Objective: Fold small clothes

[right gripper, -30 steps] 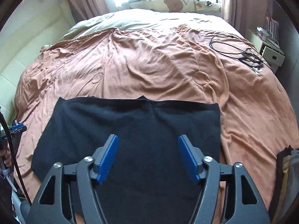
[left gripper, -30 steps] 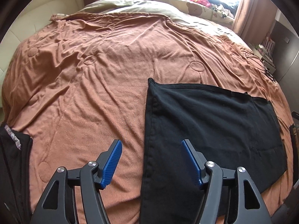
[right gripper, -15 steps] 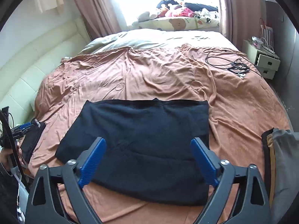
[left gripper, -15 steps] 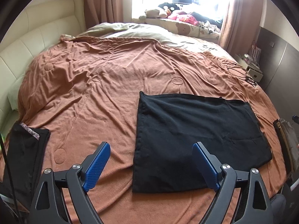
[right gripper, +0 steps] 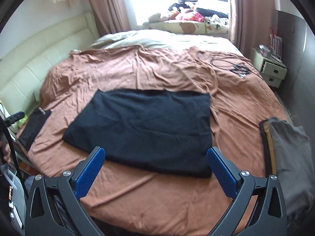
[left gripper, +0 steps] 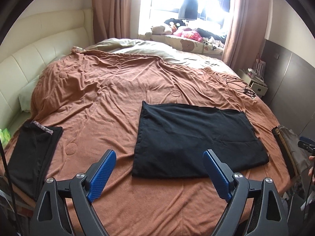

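Black cloth (left gripper: 196, 139), soft and folded into a rectangle, lies flat on our rumpled brown blanket (left gripper: 110, 102). We hold left gripper (left gripper: 159, 175) and right gripper (right gripper: 155, 174) wide open, empty, now pulled farther back from it.

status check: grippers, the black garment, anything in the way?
Left gripper open, empty; right gripper open, empty. Black garment flat on the brown blanket, untouched. Nothing between fingers and garment.
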### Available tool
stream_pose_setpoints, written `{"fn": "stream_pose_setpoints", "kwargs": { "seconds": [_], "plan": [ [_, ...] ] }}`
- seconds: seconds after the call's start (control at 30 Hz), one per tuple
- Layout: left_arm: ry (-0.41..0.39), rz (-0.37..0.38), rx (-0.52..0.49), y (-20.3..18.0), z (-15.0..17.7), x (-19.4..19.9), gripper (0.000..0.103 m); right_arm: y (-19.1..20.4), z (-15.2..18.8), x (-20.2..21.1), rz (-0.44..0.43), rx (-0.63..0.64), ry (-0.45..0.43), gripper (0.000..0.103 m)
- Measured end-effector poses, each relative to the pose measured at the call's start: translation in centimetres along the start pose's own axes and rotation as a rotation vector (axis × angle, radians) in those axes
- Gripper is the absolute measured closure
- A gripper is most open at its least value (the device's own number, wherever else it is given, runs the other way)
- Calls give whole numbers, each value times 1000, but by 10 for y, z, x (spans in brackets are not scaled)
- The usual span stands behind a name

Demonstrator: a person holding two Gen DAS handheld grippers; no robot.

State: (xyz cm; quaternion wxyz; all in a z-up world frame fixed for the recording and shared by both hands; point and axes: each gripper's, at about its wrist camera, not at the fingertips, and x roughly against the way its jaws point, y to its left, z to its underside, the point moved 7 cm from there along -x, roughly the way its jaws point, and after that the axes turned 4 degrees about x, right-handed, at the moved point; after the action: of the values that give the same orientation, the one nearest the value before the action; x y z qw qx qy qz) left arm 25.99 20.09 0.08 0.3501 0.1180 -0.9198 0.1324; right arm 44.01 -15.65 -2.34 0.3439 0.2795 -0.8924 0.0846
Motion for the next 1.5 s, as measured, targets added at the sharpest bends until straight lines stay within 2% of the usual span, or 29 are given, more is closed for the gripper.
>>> {"fn": "stream_pose_setpoints", "kwargs": {
  "seconds": [0.2, 0.3, 0.37, 0.5, 0.63, 0.8, 1.0, 1.13, 1.17, 1.23, 1.3, 1.4, 1.47, 1.5],
  "plan": [
    [-9, 9, -39, -9, 20, 33, 12, 8, 15, 37, -11, -32, -40, 0],
    [-31, 10, -65, -10, 26, 44, 12, 0, 29, 50, 25, -93, -80, 0],
    [-48, 31, -60, -8, 30, 52, 12, -3, 40, 59, 53, -115, -117, 0],
    [-62, 45, -44, -3, 38, 61, 12, 1, 66, 64, 22, -167, -140, 0],
    [-79, 56, -23, 1, 45, 62, 12, -3, 86, 66, 26, -233, -169, 0],
    [-67, 76, 11, 4, 56, 45, 12, -13, 98, 67, 8, -313, -216, 0],
    [-34, 86, 77, 14, 71, 12, 13, -33, 117, 47, 7, -389, -224, 0],
    [13, 108, 131, 19, 80, -20, 22, -51, 128, 24, 9, -463, -210, 0],
    [24, 107, 141, 20, 82, -28, 25, -53, 128, 18, -4, -478, -201, 3],
    [48, 107, 166, 22, 86, -43, 31, -59, 130, 3, -22, -514, -174, 22],
    [80, 121, 201, 26, 91, -59, 36, -64, 132, -13, -40, -559, -133, 26],
    [118, 130, 245, 33, 96, -80, 42, -70, 129, -33, -59, -611, -106, 26],
    [141, 135, 289, 40, 99, -94, 49, -72, 125, -44, -73, -627, -98, 31],
    [153, 139, 310, 43, 100, -100, 52, -73, 123, -52, -88, -644, -88, 36]
  ]
}}
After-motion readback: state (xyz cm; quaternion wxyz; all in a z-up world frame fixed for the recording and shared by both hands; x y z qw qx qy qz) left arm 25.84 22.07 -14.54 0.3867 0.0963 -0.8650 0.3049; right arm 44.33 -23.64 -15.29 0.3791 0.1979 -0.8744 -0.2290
